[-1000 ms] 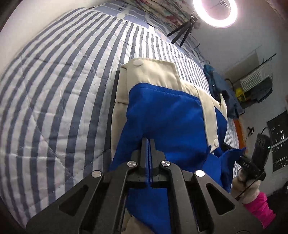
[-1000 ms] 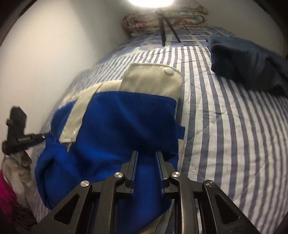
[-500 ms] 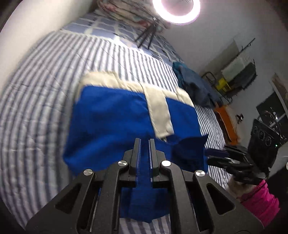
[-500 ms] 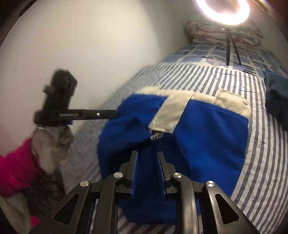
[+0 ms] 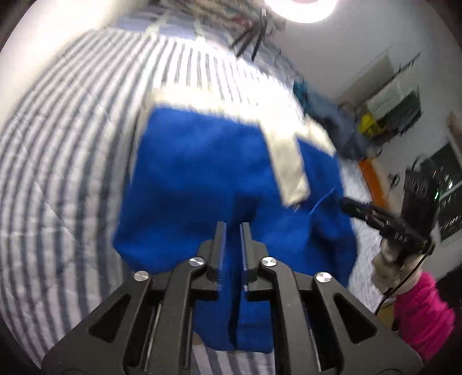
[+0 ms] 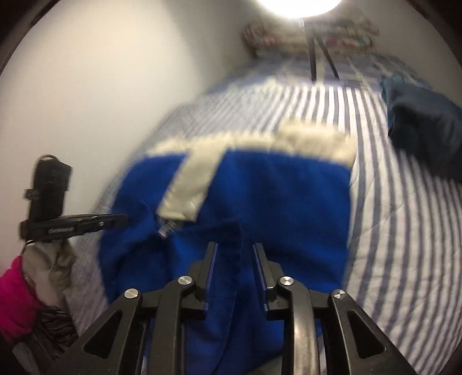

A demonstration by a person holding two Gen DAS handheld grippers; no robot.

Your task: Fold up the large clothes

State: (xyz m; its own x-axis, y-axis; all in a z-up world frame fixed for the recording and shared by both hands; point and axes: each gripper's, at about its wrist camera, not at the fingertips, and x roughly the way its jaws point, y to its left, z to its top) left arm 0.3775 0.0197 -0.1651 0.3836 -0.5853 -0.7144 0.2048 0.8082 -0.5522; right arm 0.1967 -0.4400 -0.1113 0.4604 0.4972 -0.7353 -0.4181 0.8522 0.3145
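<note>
Garment: a blue jacket point(image 5: 202, 178) with cream trim point(image 5: 288, 167) is being shown spread across the centre of both frames, lying on the striped bedcover point(image 5: 57, 144).
Garment edge: the near blue hem is being lifted toward the lower centre of each frame; the cream band is being seen along the far edge, at upper centre.
Left gripper point(image 5: 231, 239): blue cloth is being pinched between its nearly closed jaws at the lower centre of the left wrist frame.
Right gripper point(image 6: 234, 256): its jaws are being held parted, with a fold of blue cloth passing between them; whether the cloth is being clamped cannot be told.
Cross views: the right gripper is being seen at the right edge of the left wrist frame point(image 5: 384, 222); the left gripper is being seen at the left edge of the right wrist frame point(image 6: 75, 225).
Surroundings: a dark blue garment point(image 6: 424, 129) is being shown at the upper right of the right wrist frame, apart from the jacket; a ring light point(image 5: 300, 11) is being shown at the top.
Sharpness: both frames are being blurred by motion.
</note>
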